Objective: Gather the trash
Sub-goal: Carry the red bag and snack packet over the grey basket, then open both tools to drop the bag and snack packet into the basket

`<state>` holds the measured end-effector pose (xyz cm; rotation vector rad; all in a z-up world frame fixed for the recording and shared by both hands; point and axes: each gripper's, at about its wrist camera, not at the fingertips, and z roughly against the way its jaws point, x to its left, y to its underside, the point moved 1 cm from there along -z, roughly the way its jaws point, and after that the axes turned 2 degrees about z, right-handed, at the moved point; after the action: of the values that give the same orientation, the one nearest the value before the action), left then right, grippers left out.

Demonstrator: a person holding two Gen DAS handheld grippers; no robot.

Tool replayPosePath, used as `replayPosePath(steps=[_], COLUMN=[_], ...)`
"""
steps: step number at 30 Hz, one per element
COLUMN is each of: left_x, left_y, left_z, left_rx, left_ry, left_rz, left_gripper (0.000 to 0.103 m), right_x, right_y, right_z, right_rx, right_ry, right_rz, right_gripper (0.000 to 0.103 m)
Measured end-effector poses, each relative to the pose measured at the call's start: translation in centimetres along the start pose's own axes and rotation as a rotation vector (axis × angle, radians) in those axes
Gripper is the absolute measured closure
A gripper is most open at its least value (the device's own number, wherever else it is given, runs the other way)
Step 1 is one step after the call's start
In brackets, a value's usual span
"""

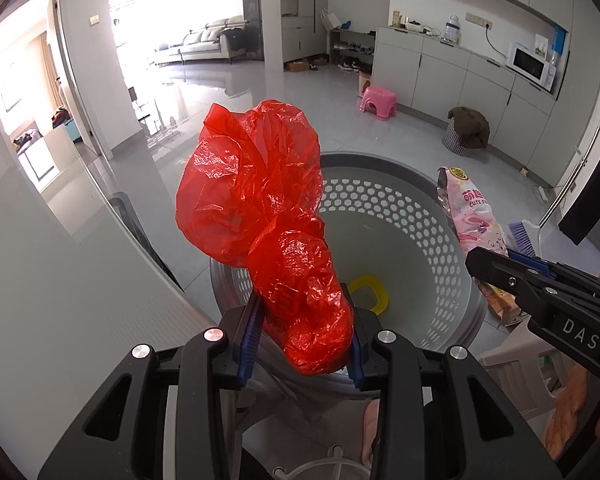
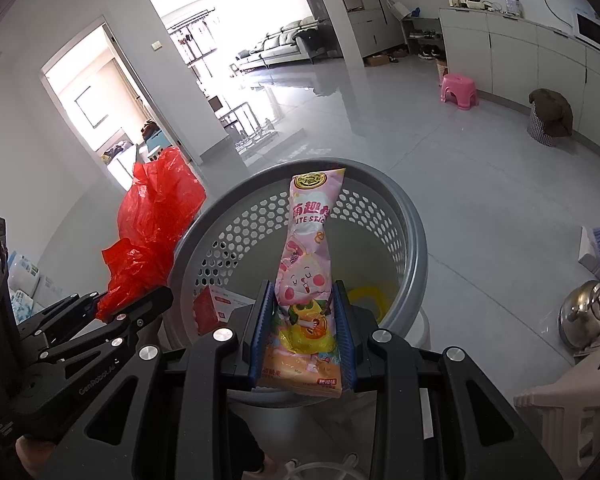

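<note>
Left gripper [image 1: 306, 332] clamped on a crumpled red bag [image 1: 260, 216], right gripper [image 2: 304, 330] squeezing a pink snack wrapper [image 2: 308, 264], both held above the rim of the grey perforated basket [image 2: 414, 248]. A yellow scrap [image 1: 370, 294] lies on its bottom. Glossy grey floor [image 2: 460, 168] around; pink stool [image 1: 378, 104] near the cabinets, kettle [image 2: 586, 314] at right.

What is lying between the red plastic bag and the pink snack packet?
Only the open mouth of the grey basket, with a yellow item at its bottom; the left wrist view shows the red plastic bag and pink snack packet.
</note>
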<state>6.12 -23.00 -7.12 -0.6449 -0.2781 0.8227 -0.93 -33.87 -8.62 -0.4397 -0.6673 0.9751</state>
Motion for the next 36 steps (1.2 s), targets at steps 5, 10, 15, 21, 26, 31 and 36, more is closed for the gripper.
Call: replayPosePath(steps=[5, 10, 15, 21, 26, 31, 36], left_x=[0.3, 0.3, 0.3, 0.4, 0.8, 1.0, 1.3], left_y=[-0.1, -0.5, -0.7, -0.2, -0.2, -0.2, -0.2], left_z=[-0.4, -0.4, -0.2, 0.2, 0.5, 1.2, 2.0], left_rx=[0.023, 0.026, 0.014, -0.006, -0.016, -0.036, -0.062], left_ry=[0.005, 0.004, 0.006, 0.005, 0.001, -0.022, -0.038], left_rz=[0.007, 0.008, 0.008, 0.017, 0.034, 0.039, 0.046], left_gripper=[0.068, 0.066, 0.065, 0.05, 0.041, 0.033, 0.027], right_x=[0.3, 0.8, 1.0, 0.9, 0.7, 0.7, 0.7], right_y=[-0.2, -0.8, -1.4, -1.8, -1.8, -1.6, -1.7], right_z=[-1.0, -1.5, -1.6, -1.3, -0.6, -0.2, 0.2], right_rx=[0.02, 0.02, 0.01, -0.014, -0.037, -0.04, -0.048], right_ry=[-0.005, -0.01, -0.011, -0.01, -0.004, 0.003, 0.01], right_rz=[0.007, 0.017, 0.029, 0.037, 0.025, 0.017, 0.015], right_gripper=[0.074, 0.073, 0.073, 0.054, 0.041, 0.041, 0.041])
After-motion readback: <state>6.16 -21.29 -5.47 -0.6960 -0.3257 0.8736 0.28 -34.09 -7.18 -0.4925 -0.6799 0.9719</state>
